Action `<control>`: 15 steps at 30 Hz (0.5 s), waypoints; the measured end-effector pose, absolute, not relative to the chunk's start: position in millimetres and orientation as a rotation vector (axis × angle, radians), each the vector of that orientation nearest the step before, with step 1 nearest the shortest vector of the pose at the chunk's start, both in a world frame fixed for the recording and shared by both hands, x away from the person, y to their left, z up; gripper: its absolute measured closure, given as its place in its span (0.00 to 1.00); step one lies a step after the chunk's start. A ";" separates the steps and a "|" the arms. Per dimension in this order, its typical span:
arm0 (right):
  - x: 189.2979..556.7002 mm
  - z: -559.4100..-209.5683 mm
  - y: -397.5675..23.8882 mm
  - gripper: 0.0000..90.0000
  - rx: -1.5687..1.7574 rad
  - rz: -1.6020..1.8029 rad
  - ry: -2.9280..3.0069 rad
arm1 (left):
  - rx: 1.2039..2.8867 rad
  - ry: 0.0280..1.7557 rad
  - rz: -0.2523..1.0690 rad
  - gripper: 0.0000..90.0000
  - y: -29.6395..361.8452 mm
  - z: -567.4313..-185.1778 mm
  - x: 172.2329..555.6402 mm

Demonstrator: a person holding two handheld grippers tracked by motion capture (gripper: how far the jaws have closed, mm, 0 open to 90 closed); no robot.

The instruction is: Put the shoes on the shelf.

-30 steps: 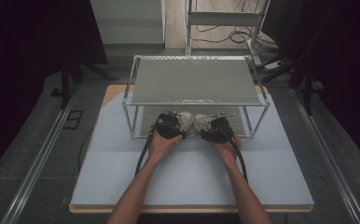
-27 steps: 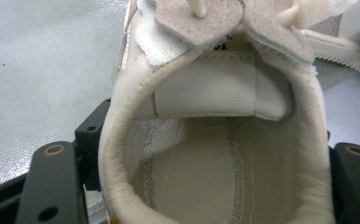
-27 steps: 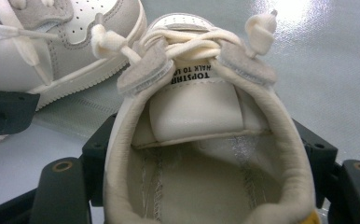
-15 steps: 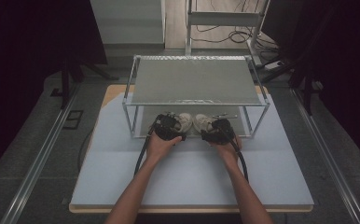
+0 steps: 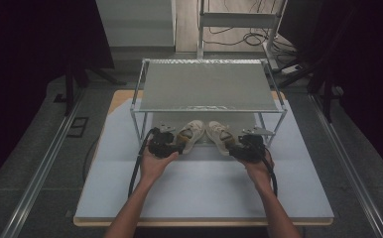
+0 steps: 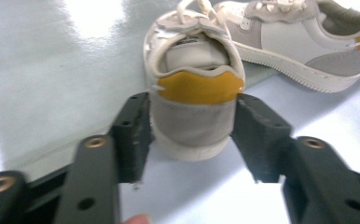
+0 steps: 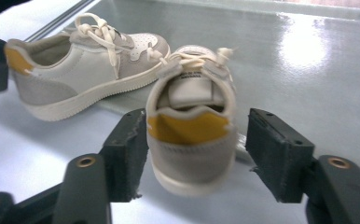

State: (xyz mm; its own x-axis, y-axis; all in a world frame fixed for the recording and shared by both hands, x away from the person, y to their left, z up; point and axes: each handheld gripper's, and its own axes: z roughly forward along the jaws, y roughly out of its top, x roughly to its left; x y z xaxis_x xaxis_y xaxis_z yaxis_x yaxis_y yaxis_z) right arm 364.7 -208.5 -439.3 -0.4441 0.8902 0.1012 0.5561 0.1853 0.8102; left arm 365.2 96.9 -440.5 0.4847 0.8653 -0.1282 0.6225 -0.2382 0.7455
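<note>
Under the rack [image 5: 207, 84], toes together, heels splayed wider than before: left shoe [image 5: 188, 135], right shoe [image 5: 220, 136]. Just closing, left gripper [image 6: 193, 135] pinching left shoe's heel; right gripper [image 7: 194, 154], one pad touching, other apart.

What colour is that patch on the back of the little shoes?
Mustard yellow, on the heel patch of each shoe; it shows best in the left gripper view.

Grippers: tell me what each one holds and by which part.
Left gripper clamps the left shoe by its heel. Right gripper straddles the right shoe heel, one pad touching, no firm hold yet.
</note>
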 end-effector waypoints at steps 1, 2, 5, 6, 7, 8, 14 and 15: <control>362.5 -438.7 -212.6 0.47 1.358 1.156 2.071 | 1.959 1.230 0.408 0.58 100.2 -440.3 363.8; 360.8 -438.6 -216.7 0.49 1.359 1.159 2.066 | 1.959 1.233 0.408 0.60 103.1 -440.4 363.0; 357.4 -440.1 -228.8 0.53 1.372 1.166 2.057 | 1.958 1.236 0.396 0.67 110.3 -442.5 361.9; 356.8 -441.3 -232.4 0.54 1.380 1.165 2.052 | 1.961 1.239 0.393 0.68 111.8 -443.8 361.9; 356.4 -443.0 -235.3 0.55 1.389 1.163 2.049 | 1.967 1.243 0.391 0.70 113.2 -445.8 362.0; 355.9 -445.0 -238.8 0.56 1.393 1.153 2.048 | 1.972 1.244 0.389 0.72 114.0 -447.2 362.4; 357.6 -456.1 -249.0 0.76 1.411 1.115 2.059 | 1.995 1.264 0.360 0.80 117.2 -458.7 367.4; 358.1 -457.5 -249.5 0.79 1.412 1.110 2.064 | 2.000 1.266 0.350 0.81 117.1 -460.7 368.7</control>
